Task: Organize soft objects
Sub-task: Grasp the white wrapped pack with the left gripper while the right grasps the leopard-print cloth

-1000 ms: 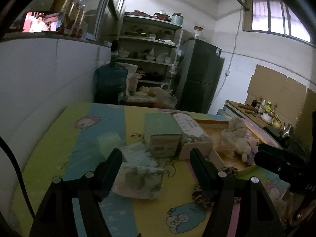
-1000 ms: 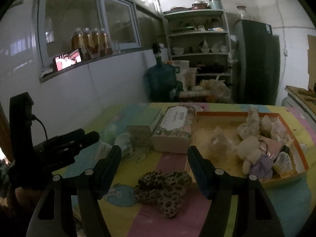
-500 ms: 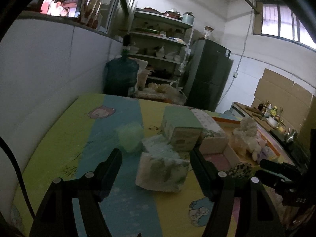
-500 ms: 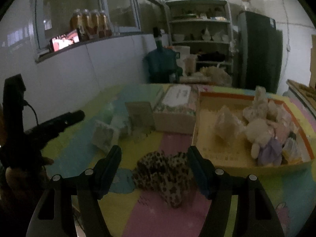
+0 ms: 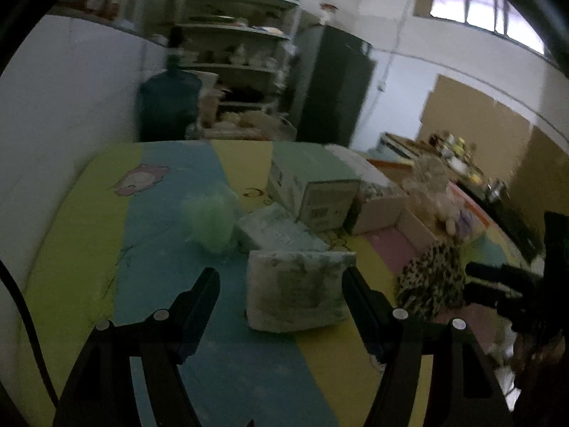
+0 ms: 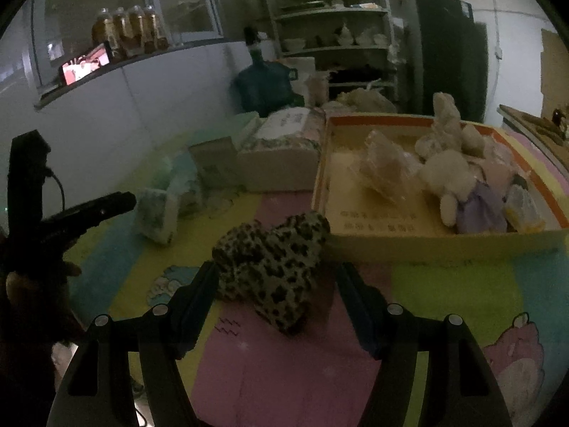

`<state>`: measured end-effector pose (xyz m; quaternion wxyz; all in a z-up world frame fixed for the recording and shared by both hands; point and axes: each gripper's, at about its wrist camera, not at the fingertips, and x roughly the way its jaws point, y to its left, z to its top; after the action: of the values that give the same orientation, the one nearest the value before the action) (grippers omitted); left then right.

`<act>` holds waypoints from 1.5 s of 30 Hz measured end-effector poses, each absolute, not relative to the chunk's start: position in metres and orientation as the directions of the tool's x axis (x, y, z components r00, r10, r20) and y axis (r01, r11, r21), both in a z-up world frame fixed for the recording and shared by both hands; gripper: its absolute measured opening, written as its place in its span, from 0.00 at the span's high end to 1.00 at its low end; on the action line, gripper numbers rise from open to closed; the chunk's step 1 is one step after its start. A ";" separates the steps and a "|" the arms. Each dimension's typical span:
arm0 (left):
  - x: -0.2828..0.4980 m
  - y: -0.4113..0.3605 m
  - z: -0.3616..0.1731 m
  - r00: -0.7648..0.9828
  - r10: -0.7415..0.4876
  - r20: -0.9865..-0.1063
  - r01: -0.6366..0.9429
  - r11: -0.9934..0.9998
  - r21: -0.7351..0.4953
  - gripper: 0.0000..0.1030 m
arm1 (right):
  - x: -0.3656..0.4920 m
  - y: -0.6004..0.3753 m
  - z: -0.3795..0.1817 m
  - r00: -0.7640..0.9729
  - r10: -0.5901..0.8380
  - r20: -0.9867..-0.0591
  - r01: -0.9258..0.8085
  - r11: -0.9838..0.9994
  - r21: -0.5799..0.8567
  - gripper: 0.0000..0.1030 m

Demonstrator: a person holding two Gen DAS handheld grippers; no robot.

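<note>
Right hand-held gripper (image 6: 275,277): fingers spread wide, nothing pinched. Straddling a leopard-print plush (image 6: 272,261) lying on the tabletop (image 6: 270,366), between the fingertips and slightly ahead of them; contact with either finger not discernible. Judged light, limp and squashy; likely to sag if taken by an edge. Best hold judged to be across the thick middle of the lobed body, closing until the fabric bunches. Not fragile, not slippery.

Ahead and to the right of that gripper: shallow cardboard tray (image 6: 430,243) with an orange rim. Contents: white teddy bear (image 6: 444,178), smaller pale plush toys behind it, something purple (image 6: 480,210) against the bear, a crinkled clear bag (image 6: 382,169), a small packet at the far right corner. Free floor left in the near-left part of the tray.

Ahead and to the left: two closed boxes, one flower-patterned (image 6: 284,146), one pale green (image 6: 217,158), side by side and just beside the tray.

Left hand-held gripper (image 5: 281,277): fingers spread wide, nothing pinched. Directly ahead, between the fingertips: wrapped tissue pack (image 5: 298,290), resting on the tabletop. Judged light, compressible, film wrapper somewhat slick; hold across the short sides. Second tissue pack (image 5: 281,231) behind it. Green puffy thing (image 5: 209,220) further ahead to the left, blurred, kind not determinable.
</note>
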<state>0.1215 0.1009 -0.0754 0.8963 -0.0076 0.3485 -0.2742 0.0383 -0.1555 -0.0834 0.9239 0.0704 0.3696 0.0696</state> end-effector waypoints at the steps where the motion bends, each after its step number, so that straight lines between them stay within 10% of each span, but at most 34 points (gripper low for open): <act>1: 0.126 0.100 -0.077 0.580 -0.513 -0.633 0.513 0.833 -0.205 0.31 | 0.039 -0.157 -0.085 0.715 0.181 -0.675 -0.072 0.980 0.186 0.31; 26: 0.157 0.078 -0.104 0.400 -0.567 -0.720 0.606 0.753 -0.256 0.31 | 0.054 -0.149 -0.101 0.683 0.188 -0.706 -0.056 0.977 0.206 0.31; 45: 0.132 0.088 -0.097 0.455 -0.616 -0.643 0.624 0.736 -0.263 0.73 | 0.058 -0.149 -0.106 0.676 0.192 -0.711 -0.036 0.973 0.229 0.31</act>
<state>0.1318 0.0884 -0.0966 0.8530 0.0054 0.3744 -0.3636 0.0585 -0.1485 -0.1061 0.9101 0.0983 0.3976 0.0627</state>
